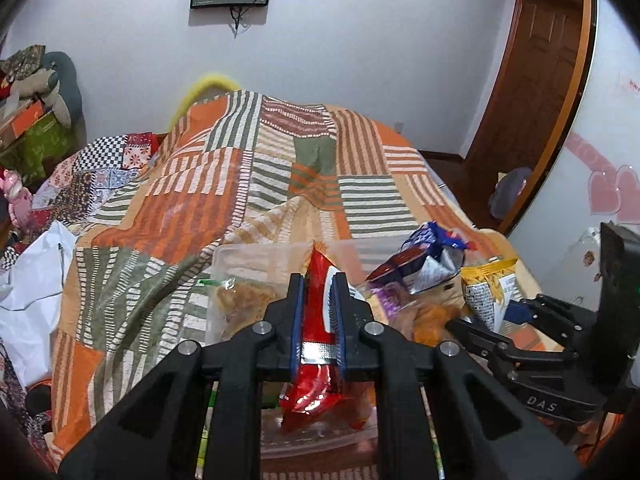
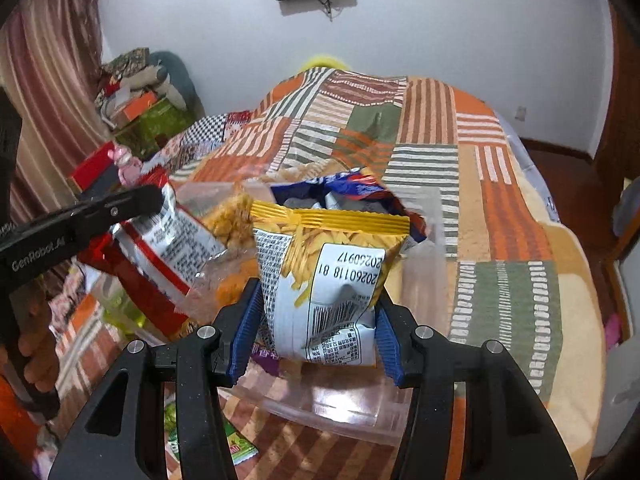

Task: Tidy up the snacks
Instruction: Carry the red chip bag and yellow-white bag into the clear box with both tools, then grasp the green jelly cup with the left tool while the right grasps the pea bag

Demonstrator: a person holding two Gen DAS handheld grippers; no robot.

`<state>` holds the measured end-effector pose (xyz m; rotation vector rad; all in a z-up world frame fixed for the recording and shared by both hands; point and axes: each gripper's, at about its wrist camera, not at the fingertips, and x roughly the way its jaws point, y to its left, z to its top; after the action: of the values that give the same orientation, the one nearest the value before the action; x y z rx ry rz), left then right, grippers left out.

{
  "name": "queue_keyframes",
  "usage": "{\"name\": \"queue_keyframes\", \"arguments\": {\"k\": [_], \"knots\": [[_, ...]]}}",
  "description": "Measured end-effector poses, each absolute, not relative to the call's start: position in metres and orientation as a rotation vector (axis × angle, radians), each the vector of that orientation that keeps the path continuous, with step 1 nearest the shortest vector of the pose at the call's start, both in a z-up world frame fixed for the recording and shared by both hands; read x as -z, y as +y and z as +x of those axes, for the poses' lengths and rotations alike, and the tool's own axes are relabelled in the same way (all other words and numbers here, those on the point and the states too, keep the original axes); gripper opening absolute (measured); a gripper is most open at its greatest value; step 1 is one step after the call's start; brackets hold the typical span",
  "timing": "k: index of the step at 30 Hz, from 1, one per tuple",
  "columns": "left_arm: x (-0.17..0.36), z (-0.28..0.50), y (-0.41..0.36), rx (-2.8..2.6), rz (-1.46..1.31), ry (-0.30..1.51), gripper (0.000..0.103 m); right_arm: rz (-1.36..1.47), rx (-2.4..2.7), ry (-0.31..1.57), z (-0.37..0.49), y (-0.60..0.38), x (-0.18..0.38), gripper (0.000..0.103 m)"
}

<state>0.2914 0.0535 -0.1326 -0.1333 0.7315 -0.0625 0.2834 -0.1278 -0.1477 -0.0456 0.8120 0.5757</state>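
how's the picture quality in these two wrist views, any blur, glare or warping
Left wrist view: strong fisheye bending of the door frame, dark vignette corners, glare on the red packet in the left tongs. Right wrist view: the yellow packet print is sharp, the red packet and bottom-left clutter are smeared.

You can read "20260118 81" and "20260917", printed upside down, on the yellow snack bag (image 2: 328,276); "GenRobot.AI" runs along the left gripper (image 2: 158,200); "DAS" stands on the right gripper (image 1: 516,312), seen from the left wrist
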Motion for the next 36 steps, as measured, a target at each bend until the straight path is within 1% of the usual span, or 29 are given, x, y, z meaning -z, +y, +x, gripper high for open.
{"name": "queue_keyframes", "arguments": {"k": [1, 4, 6, 8, 9, 11, 13, 18, 23, 24, 26, 29, 31, 36], "knots": [[0.133, 0.291, 0.054, 0.064, -0.137, 0.731, 0.012, -0.050, -0.574, 0.811, 0.282, -0.128, 0.147, 0.049], [0.133, 0.289, 0.055, 0.071, -0.151, 0.742, 0.018, -0.055, -0.569, 0.821, 0.283, -0.131, 0.144, 0.051], [0.132, 0.287, 0.054, 0.074, -0.158, 0.752, 0.024, -0.048, -0.568, 0.826, 0.282, -0.134, 0.142, 0.052], [0.129, 0.284, 0.054, 0.071, -0.153, 0.751, 0.033, -0.049, -0.565, 0.822, 0.279, -0.137, 0.138, 0.052], [0.128, 0.281, 0.054, 0.072, -0.149, 0.748, 0.034, -0.051, -0.563, 0.819, 0.278, -0.136, 0.136, 0.053], [0.123, 0.274, 0.052, 0.072, -0.139, 0.745, 0.042, -0.060, -0.555, 0.807, 0.273, -0.135, 0.132, 0.058], [0.117, 0.268, 0.052, 0.078, -0.139, 0.735, 0.048, -0.076, -0.546, 0.786, 0.269, -0.135, 0.126, 0.062], [0.099, 0.248, 0.054, 0.077, -0.117, 0.698, 0.057, -0.064, -0.557, 0.749, 0.257, -0.140, 0.111, 0.067], [0.084, 0.224, 0.061, 0.061, -0.069, 0.665, 0.074, -0.056, -0.573, 0.721, 0.244, -0.142, 0.101, 0.069], [0.082, 0.218, 0.063, 0.054, -0.057, 0.660, 0.076, -0.054, -0.577, 0.718, 0.241, -0.142, 0.100, 0.069], [0.082, 0.210, 0.066, 0.052, -0.044, 0.663, 0.080, -0.045, -0.587, 0.711, 0.236, -0.142, 0.098, 0.073], [0.084, 0.198, 0.074, 0.036, -0.025, 0.677, 0.087, -0.037, -0.604, 0.707, 0.229, -0.140, 0.096, 0.075], [0.088, 0.192, 0.079, 0.019, -0.011, 0.685, 0.089, -0.035, -0.615, 0.713, 0.225, -0.137, 0.097, 0.075], [0.105, 0.181, 0.093, -0.011, -0.010, 0.729, 0.089, -0.023, -0.647, 0.747, 0.216, -0.127, 0.105, 0.075]]}}
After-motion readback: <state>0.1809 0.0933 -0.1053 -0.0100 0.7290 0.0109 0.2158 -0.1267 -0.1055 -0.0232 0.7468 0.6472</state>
